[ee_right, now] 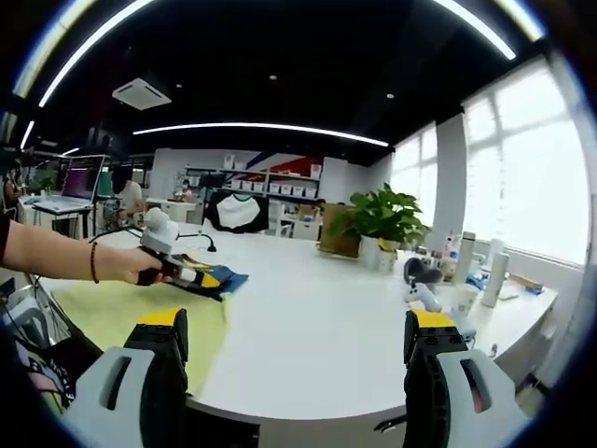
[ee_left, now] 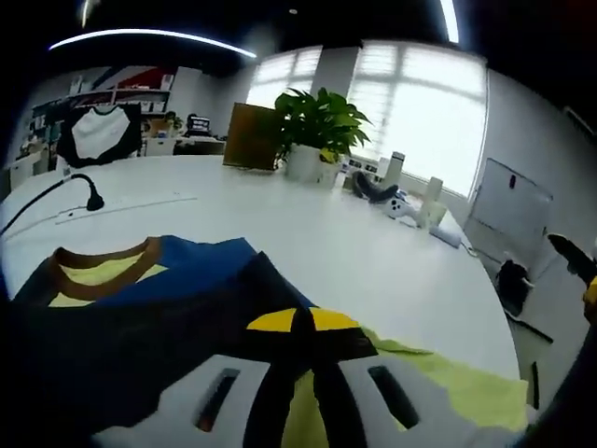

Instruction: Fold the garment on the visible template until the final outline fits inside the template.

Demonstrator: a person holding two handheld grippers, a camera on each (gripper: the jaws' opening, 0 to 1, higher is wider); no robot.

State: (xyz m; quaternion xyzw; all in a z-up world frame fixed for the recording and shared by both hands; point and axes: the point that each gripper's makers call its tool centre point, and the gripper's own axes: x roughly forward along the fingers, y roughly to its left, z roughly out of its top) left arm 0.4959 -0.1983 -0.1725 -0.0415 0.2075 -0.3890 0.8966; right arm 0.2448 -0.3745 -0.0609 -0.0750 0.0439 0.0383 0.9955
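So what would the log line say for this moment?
left gripper: shut on garment | right gripper: open, off garment | stage: fold underway on table

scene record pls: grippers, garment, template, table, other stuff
left gripper: shut on garment
right gripper: open, holding nothing, jaws wide apart
garment: dark blue, brown collar, yellow patches, partly lifted
template: yellow-green sheet under the garment
table: white, round-edged
potted plant: far side of the table
desk microphone: black, gooseneck, beyond the collar
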